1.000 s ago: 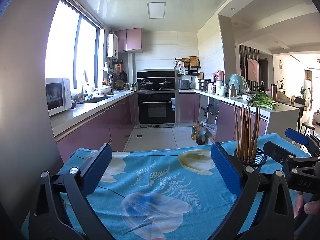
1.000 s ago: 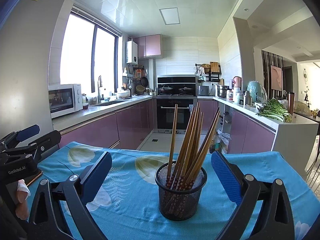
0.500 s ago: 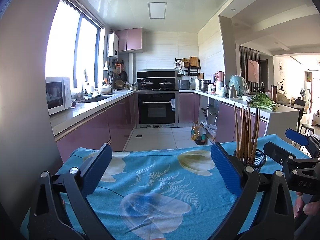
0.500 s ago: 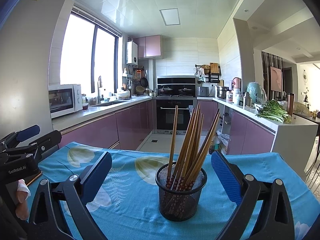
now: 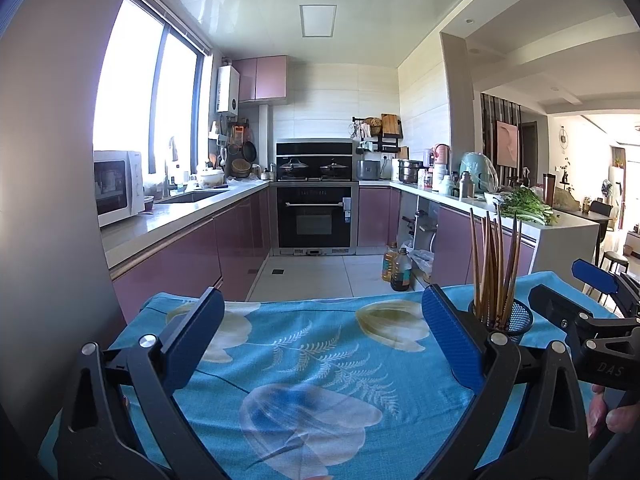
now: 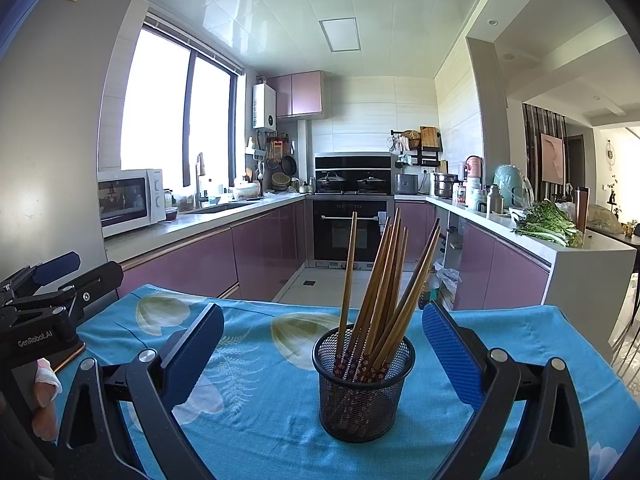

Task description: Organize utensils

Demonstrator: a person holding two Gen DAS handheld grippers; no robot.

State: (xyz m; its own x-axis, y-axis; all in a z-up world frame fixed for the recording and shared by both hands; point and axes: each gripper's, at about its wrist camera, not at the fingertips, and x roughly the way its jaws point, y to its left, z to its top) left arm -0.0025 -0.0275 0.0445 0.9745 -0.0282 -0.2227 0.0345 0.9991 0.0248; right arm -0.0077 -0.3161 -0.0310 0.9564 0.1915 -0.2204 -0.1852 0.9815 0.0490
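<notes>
A black mesh cup point(image 6: 363, 392) stands on a blue flowered tablecloth point(image 6: 260, 364) and holds several brown wooden chopsticks point(image 6: 384, 276) upright. My right gripper point(image 6: 320, 344) is open, with the cup just ahead between its blue pads. My left gripper point(image 5: 320, 332) is open and empty over the bare cloth point(image 5: 312, 360). In the left wrist view the cup point(image 5: 516, 320) with chopsticks point(image 5: 494, 264) is at the right, partly hidden behind the right finger.
The table's far edge faces a kitchen with purple cabinets point(image 5: 192, 256) and an oven point(image 5: 314, 220). Oil bottles point(image 5: 396, 268) stand on the floor beyond. The other gripper shows at each view's side, right gripper point(image 5: 592, 308) and left gripper point(image 6: 44, 292).
</notes>
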